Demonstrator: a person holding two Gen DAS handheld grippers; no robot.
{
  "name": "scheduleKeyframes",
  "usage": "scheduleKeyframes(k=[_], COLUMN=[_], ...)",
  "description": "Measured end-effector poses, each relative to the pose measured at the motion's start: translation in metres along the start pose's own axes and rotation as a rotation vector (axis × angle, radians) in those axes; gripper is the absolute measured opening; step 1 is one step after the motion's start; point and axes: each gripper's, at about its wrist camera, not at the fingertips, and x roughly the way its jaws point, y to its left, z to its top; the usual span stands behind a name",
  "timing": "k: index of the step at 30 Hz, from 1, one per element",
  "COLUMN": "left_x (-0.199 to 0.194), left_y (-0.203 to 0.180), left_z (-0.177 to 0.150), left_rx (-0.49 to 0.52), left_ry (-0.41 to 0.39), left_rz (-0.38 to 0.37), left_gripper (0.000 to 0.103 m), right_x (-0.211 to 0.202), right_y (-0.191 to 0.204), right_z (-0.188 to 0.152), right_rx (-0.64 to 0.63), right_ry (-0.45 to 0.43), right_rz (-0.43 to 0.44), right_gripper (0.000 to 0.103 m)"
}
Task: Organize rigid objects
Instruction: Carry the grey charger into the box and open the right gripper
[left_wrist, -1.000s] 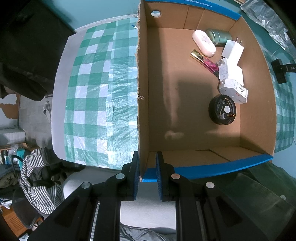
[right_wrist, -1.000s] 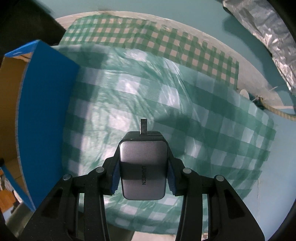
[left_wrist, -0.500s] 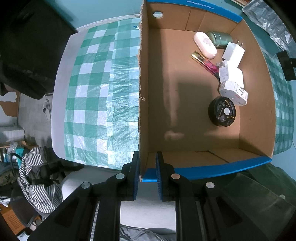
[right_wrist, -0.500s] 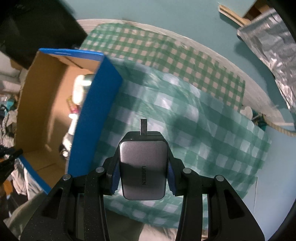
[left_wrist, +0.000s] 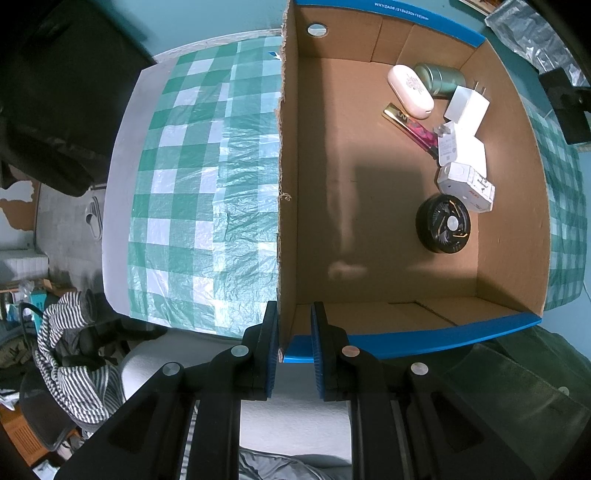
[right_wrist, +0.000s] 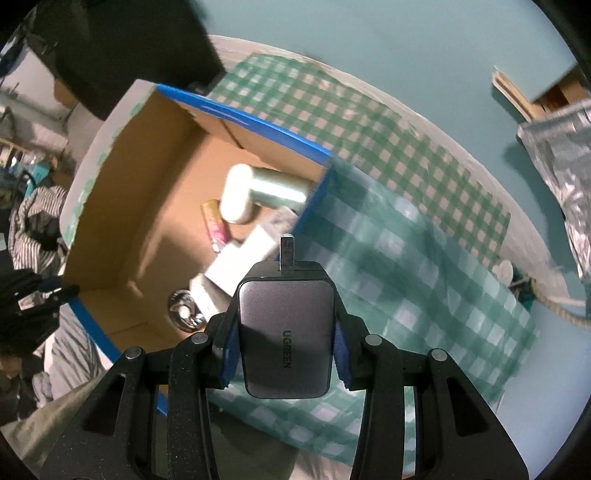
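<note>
Since a second ago my right gripper (right_wrist: 284, 354) has swung its view from bare checked cloth (right_wrist: 424, 273) to the box (right_wrist: 147, 184), now at centre left. Its jaws stay part open, clamped on the grey charger (right_wrist: 284, 332); long axis up-frame, prong toward the box's blue corner. My left gripper (left_wrist: 293, 354) stays pinched tight on the box's near corner, I judge to steady it.

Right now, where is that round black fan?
In the left wrist view the round black fan lies on the floor of the cardboard box, toward its right wall, touching the white boxy adapter.
</note>
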Motion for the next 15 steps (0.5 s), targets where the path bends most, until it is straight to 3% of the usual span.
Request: scheduleKeyframes(k=[15], left_x=[-0.001], left_y=[0.0], left_z=[-0.001], left_rx=[-0.001], left_ry=[-0.002], left_rz=[-0.001], left_gripper=[0.015], right_x=[0.023], right_y=[0.051], right_z=[0.025], right_rx=[-0.13], right_ry=[0.031], right_rz=[-0.012], right_gripper=[0.041])
